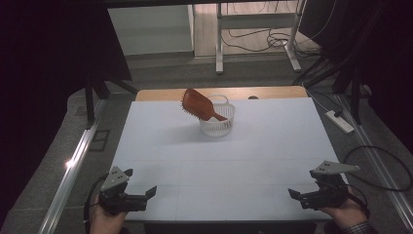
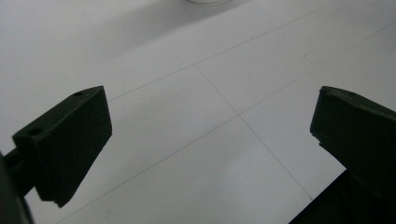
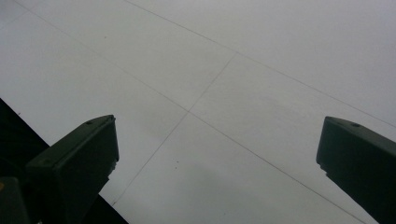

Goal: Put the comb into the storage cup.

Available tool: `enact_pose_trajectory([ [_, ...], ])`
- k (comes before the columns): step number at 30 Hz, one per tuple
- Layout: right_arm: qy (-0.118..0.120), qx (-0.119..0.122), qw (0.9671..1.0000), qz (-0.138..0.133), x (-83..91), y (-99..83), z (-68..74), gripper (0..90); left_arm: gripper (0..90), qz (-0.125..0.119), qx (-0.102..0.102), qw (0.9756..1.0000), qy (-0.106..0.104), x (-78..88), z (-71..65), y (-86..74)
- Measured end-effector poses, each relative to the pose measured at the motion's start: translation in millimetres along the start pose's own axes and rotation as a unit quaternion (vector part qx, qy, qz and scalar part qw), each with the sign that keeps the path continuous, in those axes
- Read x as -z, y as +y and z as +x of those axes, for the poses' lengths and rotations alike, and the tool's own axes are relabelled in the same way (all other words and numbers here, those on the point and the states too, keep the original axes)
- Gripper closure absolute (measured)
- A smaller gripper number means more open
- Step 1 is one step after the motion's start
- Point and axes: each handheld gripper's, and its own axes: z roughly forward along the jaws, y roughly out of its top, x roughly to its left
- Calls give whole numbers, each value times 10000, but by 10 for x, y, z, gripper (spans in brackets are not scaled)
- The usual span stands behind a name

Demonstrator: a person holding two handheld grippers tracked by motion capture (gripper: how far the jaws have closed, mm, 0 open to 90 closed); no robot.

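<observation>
High view: a white table (image 1: 219, 161) with a small white slatted basket (image 1: 217, 121) standing toward its far edge, near the middle. A reddish-brown wooden hairbrush (image 1: 198, 104) leans in the basket, handle down inside it, the broad paddle head sticking up and out over the basket's left rim, bristles facing left. The brush looks stiff, light and smooth-backed, so likely a little slippery; the head's flat sides above the rim seem the best place to take hold, since the handle sits low in the basket. The basket looks light and may tip or slide if the brush drags on it. Well nearer than the basket, at the table's near edge, the left gripper (image 1: 141, 187) sits at the left corner and the right gripper (image 1: 302, 187) at the right corner, each in a hand, both far from the basket

Left gripper view: the two black jaws stand wide apart with nothing between them, above bare white tabletop; the basket's base just peeks in at the top edge

Right gripper view: jaws likewise spread wide and empty over bare tabletop, touching nothing
</observation>
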Motion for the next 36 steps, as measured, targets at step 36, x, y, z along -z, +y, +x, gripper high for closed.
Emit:
enact_pose_trajectory([
  [36, -57, -23, 10000, -12, 4, 0, 3, 0, 0, 489, -67, 9986, 177, 77, -98, -108],
])
